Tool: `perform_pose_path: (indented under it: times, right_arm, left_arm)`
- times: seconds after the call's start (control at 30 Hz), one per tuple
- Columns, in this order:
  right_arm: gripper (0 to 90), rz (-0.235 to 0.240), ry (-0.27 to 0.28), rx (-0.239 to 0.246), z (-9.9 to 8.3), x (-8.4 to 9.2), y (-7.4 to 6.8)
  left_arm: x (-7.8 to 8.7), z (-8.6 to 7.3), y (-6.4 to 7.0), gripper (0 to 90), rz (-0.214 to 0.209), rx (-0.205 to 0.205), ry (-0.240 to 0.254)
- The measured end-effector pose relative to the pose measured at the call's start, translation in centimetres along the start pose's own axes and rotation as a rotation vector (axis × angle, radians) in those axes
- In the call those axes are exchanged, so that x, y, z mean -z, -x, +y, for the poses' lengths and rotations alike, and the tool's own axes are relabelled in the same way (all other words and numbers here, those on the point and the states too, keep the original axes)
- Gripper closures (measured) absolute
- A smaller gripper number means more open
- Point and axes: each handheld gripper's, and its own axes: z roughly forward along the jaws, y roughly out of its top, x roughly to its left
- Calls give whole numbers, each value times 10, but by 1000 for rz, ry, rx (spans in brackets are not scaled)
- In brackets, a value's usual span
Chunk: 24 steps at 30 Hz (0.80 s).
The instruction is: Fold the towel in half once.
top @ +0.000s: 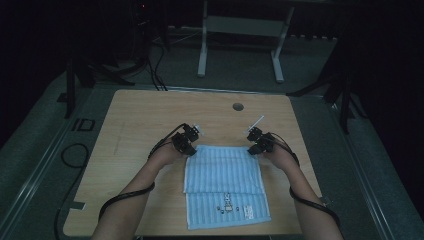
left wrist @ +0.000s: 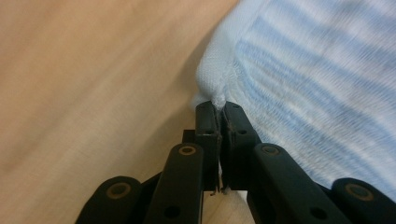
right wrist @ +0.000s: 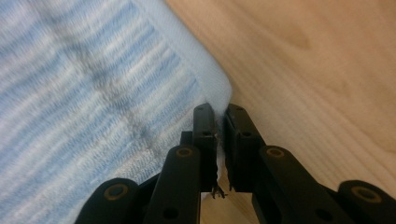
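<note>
A light blue striped towel lies folded on the wooden table, with a small printed label near its front edge. My left gripper sits at the towel's far left corner. In the left gripper view its jaws are shut on the white hem of that towel corner, which bunches up between the pads. My right gripper is at the far right corner. In the right gripper view its jaws pinch the towel's edge where the corner curls.
A round cable hole lies in the table top beyond the towel. Black cables trail from both forearms over the table's front edge. A white table frame stands on the dark floor behind.
</note>
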Motion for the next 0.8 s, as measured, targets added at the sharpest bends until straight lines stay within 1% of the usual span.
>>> perform_pose_path:
  times: [0.07,0.1,0.13,0.17,0.2,0.23,0.3,0.37,0.4,0.43,0.47,0.5,0.57,0.6,0.63,0.7,0.73,0.77,0.8]
  right_arm:
    - [841,-7,27,-15,2,6,5]
    - [841,-10,35,-23,4,10,8]
    - [841,-20,45,-31,6,14,11]
    - [841,-28,56,-40,10,20,13]
    - [841,-36,73,-42,14,27,16]
    - [841,-57,96,-43,20,36,18]
    - [841,-94,124,-37,32,57,21]
    - [841,-124,176,-30,44,83,22]
    - [841,-142,201,-17,49,96,24]
    - [841,-169,223,-9,55,110,23]
    - [841,-206,255,-1,60,124,22]
    - [841,-233,294,3,65,138,21]
    - [841,-288,389,11,71,166,17]
    - [841,-307,427,12,73,178,15]
    - [841,-325,460,22,74,188,13]
    - [840,-331,485,41,73,201,8]
    - [840,-337,490,55,71,205,6]
    - [840,-332,493,69,67,207,3]
    - [839,-317,490,77,64,206,1]
  left_arm:
    - [11,4,-4,868,-2,21,43]
    - [17,7,-6,868,15,32,68]
    - [24,11,-8,868,22,39,84]
    - [32,15,-10,869,32,38,99]
    - [41,20,-12,868,55,43,125]
    - [53,26,-14,868,71,42,148]
    - [78,36,-17,866,106,28,187]
    - [103,45,-17,866,161,5,236]
    - [116,48,-18,866,180,-3,252]
    - [129,51,-18,865,210,-10,282]
    - [141,53,-18,865,237,-11,311]
    - [152,55,-18,865,252,-9,341]
    - [170,54,-17,864,269,-25,405]
    - [176,52,-16,864,282,-34,432]
    - [180,50,-15,864,281,-36,457]
    - [185,44,-14,864,311,-43,477]
    - [185,40,-13,864,297,-36,476]
    - [184,36,-11,864,286,-40,469]
    - [182,32,-8,864,280,-57,455]
